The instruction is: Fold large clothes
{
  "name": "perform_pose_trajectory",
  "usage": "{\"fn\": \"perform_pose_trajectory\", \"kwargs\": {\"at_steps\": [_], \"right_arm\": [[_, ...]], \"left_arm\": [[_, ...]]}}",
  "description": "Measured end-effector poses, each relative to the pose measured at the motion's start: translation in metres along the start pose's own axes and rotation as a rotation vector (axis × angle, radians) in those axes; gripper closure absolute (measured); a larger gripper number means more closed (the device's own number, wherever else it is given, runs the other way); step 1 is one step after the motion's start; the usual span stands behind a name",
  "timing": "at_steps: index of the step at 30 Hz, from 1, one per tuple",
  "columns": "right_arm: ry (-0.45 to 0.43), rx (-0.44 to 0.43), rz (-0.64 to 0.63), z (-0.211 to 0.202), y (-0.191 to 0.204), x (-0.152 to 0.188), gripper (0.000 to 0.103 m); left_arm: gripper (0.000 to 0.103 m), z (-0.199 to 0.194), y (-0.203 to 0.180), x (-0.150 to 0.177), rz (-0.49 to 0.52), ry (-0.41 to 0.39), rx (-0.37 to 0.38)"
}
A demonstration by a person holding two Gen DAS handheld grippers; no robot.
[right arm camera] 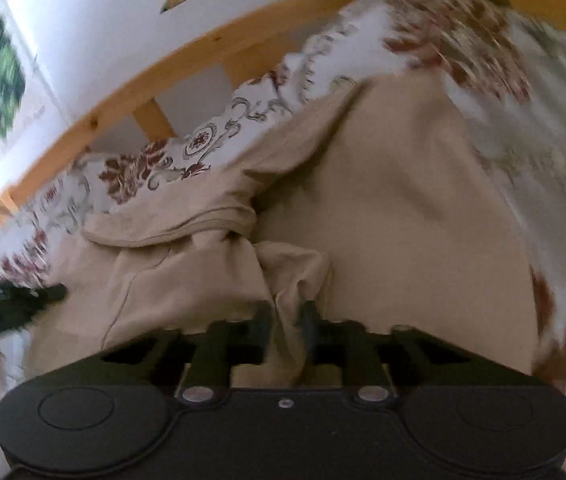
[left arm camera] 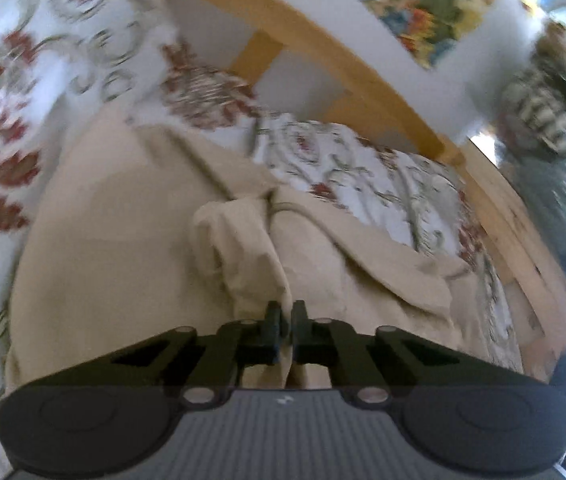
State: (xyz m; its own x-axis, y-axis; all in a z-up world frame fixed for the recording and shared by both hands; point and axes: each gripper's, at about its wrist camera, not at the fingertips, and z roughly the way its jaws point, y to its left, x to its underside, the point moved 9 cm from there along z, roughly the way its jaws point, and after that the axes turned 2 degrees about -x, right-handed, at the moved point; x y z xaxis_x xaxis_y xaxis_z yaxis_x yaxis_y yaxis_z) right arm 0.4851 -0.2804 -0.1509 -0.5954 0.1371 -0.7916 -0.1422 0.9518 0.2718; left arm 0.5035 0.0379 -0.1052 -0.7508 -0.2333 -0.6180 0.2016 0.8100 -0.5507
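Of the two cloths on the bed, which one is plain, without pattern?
The beige garment, lying on top; the bedcover under it has red flowers.

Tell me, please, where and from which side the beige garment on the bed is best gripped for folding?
Grip the beige garment at its bunched ridge, coming in low along the bed from the near side. The flat panels lie flush on the floral bedcover and offer nothing to pinch; the ridge stands up. Both the left gripper and the right gripper are clamped on such folds.
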Motion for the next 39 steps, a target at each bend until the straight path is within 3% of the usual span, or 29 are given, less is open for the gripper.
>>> {"fn": "perform_pose_trajectory", "kwargs": {"at_steps": [3, 6, 8, 11, 12, 13, 14, 15, 16, 17, 18, 19, 20, 21, 22, 25, 27, 28, 30, 33, 36, 39], "right_arm": [[-0.124, 0.072, -0.058, -0.006, 0.002, -0.043, 0.101], [-0.249, 0.177, -0.142, -0.013, 0.0, -0.075, 0.103], [-0.224, 0.193, -0.164, -0.001, -0.004, -0.073, 0.103], [-0.144, 0.23, -0.225, 0.014, -0.007, -0.043, 0.103], [-0.131, 0.235, -0.24, 0.013, -0.009, -0.032, 0.103], [-0.127, 0.242, -0.247, 0.012, -0.009, -0.023, 0.101], [-0.126, 0.257, -0.252, 0.009, -0.01, -0.016, 0.093], [-0.136, 0.283, -0.257, 0.004, -0.012, -0.011, 0.077], [-0.151, 0.309, -0.259, -0.002, -0.013, -0.007, 0.069], [-0.172, 0.335, -0.257, -0.008, -0.015, -0.007, 0.052], [-0.201, 0.37, -0.246, -0.013, -0.017, -0.011, 0.041], [-0.235, 0.424, -0.238, -0.017, -0.02, -0.015, 0.021], [-0.273, 0.465, -0.237, -0.021, -0.021, -0.021, 0.015], [-0.303, 0.474, -0.242, -0.021, -0.018, -0.026, 0.015], [-0.335, 0.46, -0.253, -0.021, -0.012, -0.032, 0.015], [-0.381, 0.382, -0.324, -0.01, 0.016, -0.042, 0.005], [-0.355, 0.342, -0.426, 0.009, 0.037, -0.04, 0.003], [-0.333, 0.358, -0.481, 0.022, 0.044, -0.037, 0.003], [-0.274, 0.443, -0.56, 0.046, 0.044, -0.03, 0.003], [-0.21, 0.459, -0.528, 0.073, 0.027, -0.018, 0.001], [-0.17, 0.42, -0.462, 0.075, 0.017, -0.013, 0.001], [-0.16, 0.396, -0.428, 0.058, 0.02, -0.014, 0.001]], "left_arm": [[0.102, -0.001, -0.021, 0.001, 0.057, -0.006, 0.021], [0.102, 0.01, -0.029, 0.007, 0.131, -0.014, -0.037], [0.102, 0.02, -0.025, 0.013, 0.152, 0.004, -0.072], [0.1, 0.022, -0.018, 0.016, 0.14, 0.006, -0.047], [0.094, 0.019, -0.013, 0.017, 0.107, 0.021, -0.026], [0.08, 0.015, -0.007, 0.018, 0.087, 0.026, -0.011], [0.073, 0.011, -0.002, 0.017, 0.077, 0.026, -0.01], [0.062, 0.006, 0.003, 0.014, 0.081, 0.012, -0.028], [0.061, 0.002, 0.005, 0.009, 0.098, -0.01, -0.048], [0.061, -0.003, 0.005, 0.003, 0.126, -0.042, -0.072], [0.06, -0.006, 0.003, -0.005, 0.156, -0.081, -0.101], [0.053, -0.01, -0.001, -0.014, 0.186, -0.125, -0.131], [0.047, -0.01, -0.006, -0.021, 0.205, -0.155, -0.144], [0.037, -0.01, -0.014, -0.027, 0.222, -0.179, -0.145], [0.033, -0.007, -0.024, -0.032, 0.235, -0.194, -0.137], [0.033, 0.011, -0.054, -0.034, 0.314, -0.201, -0.12], [0.038, 0.029, -0.065, -0.03, 0.385, -0.188, -0.182], [0.046, 0.039, -0.066, -0.027, 0.409, -0.171, -0.226], [0.048, 0.059, -0.062, -0.021, 0.453, -0.14, -0.317], [0.046, 0.073, -0.056, -0.013, 0.545, -0.146, -0.398], [0.044, 0.072, -0.056, -0.009, 0.554, -0.149, -0.394], [0.024, 0.06, -0.053, -0.011, 0.466, -0.145, -0.357]]}}
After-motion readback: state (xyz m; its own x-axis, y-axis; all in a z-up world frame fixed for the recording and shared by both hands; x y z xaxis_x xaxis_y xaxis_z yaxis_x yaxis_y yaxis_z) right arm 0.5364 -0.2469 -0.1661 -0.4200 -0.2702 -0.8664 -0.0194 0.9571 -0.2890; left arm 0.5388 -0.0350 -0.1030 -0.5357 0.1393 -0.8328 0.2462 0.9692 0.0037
